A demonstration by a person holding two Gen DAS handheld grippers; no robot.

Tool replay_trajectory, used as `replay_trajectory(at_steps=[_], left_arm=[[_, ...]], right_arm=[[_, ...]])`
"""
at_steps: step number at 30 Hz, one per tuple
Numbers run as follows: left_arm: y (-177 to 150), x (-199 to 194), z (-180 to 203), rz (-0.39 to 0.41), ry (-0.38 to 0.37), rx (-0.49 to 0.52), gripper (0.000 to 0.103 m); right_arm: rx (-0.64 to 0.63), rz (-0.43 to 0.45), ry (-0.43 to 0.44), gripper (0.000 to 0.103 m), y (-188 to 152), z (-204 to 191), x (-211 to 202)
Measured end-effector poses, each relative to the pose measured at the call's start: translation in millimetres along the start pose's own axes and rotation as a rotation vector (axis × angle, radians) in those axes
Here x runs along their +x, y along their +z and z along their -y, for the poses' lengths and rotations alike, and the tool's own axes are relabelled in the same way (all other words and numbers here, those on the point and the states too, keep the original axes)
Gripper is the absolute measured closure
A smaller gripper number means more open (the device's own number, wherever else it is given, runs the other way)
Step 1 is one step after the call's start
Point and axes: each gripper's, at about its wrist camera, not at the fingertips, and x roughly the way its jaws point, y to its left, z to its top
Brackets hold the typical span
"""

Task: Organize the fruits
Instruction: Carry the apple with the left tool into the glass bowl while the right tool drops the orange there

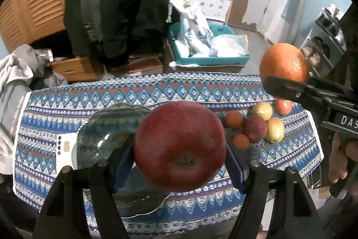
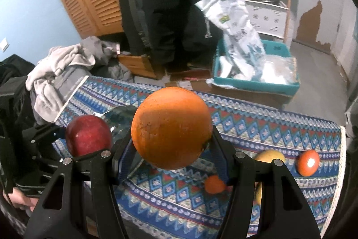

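My left gripper (image 1: 180, 147) is shut on a big red apple (image 1: 180, 146) and holds it above a blue-green glass plate (image 1: 100, 138) on the patterned tablecloth. My right gripper (image 2: 171, 129) is shut on a large orange (image 2: 171, 127), held in the air over the cloth; it shows at the right in the left wrist view (image 1: 284, 63). The red apple also shows at the left of the right wrist view (image 2: 88, 135). A cluster of fruit lies on the cloth to the right: a red apple (image 1: 255, 128), two yellowish apples (image 1: 274, 130), small oranges (image 1: 233, 118).
A white phone-like card (image 1: 64, 150) lies left of the plate. The table's cloth (image 1: 156, 91) ends at a far edge, with a teal bin of bags (image 1: 208, 46) and cardboard boxes on the floor beyond. Grey clothes (image 2: 60, 69) pile at the left. A person stands behind.
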Motion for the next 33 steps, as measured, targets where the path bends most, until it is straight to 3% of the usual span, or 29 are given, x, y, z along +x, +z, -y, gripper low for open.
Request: replay_trajectory(at_steps=[18, 33], left_arm=[[-26.3, 18.5, -86.4, -0.062, 0.064, -0.142, 0.028], [-62.7, 72.0, -134.8, -0.22, 0.089, -0.273, 0.028]], right_arm=[[-0.049, -0.108, 0.093, 0.042, 14.2, -61.9, 84.0], [-0.067, -0.302, 0.128, 0.042, -25.3, -88.0, 165.5]])
